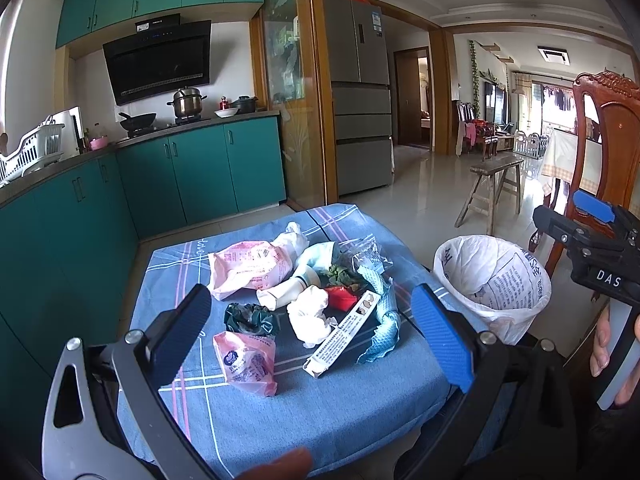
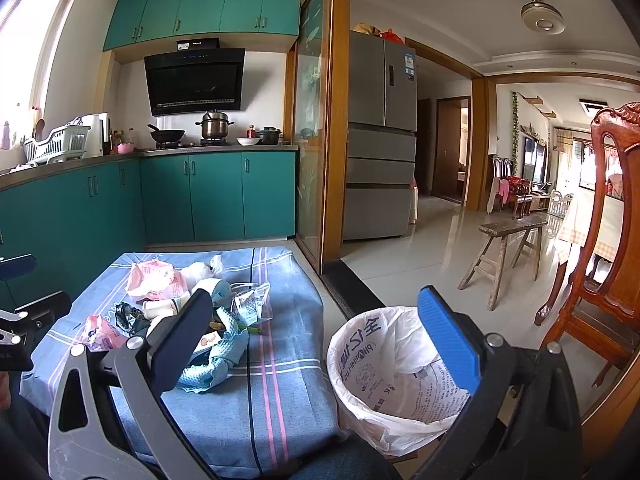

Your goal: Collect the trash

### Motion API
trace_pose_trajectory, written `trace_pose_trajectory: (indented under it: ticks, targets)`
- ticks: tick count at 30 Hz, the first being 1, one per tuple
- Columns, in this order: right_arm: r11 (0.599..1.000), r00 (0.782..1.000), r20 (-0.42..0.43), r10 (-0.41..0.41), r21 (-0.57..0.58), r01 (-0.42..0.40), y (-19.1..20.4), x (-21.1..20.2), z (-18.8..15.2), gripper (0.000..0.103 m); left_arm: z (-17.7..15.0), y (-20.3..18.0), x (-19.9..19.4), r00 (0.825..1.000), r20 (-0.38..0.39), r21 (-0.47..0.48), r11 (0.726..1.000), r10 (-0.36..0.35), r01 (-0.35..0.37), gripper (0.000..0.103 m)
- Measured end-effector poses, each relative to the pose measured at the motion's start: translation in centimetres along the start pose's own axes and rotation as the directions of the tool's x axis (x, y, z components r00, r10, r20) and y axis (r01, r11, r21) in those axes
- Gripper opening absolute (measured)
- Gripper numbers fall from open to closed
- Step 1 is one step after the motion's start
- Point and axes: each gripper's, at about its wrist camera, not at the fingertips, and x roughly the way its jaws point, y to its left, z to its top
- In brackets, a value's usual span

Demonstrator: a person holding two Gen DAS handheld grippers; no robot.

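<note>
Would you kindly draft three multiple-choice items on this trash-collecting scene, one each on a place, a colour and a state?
1. Where does the lined bin stand?
A. On the floor, beside the table's right edge
B. On the kitchen counter
C. On the table, among the trash

2. What colour is the tablecloth?
A. Plain green
B. Blue with pink and white stripes
C. Red

3. How do both grippers stand?
A. Both shut on wrappers
B. Left open, right shut on a tissue
C. Both open and holding nothing

Answers: 1 A, the bin sits low by the cloth's edge; 2 B, stripes cross the blue fabric; 3 C, the left gripper and right gripper show wide, bare gaps.
</note>
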Motion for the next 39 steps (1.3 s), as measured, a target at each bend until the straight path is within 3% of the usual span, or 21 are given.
trace_pose_trajectory:
  ticks: [39]
  targets:
    - [0.999, 1.0, 0.011, 0.022, -0.029, -0.021, 0.86, -0.16, 0.74, 0.1, -0.11, 0.12, 0.43, 1.0, -0.01, -0.002, 1.0, -0.001, 0.001, 0.1]
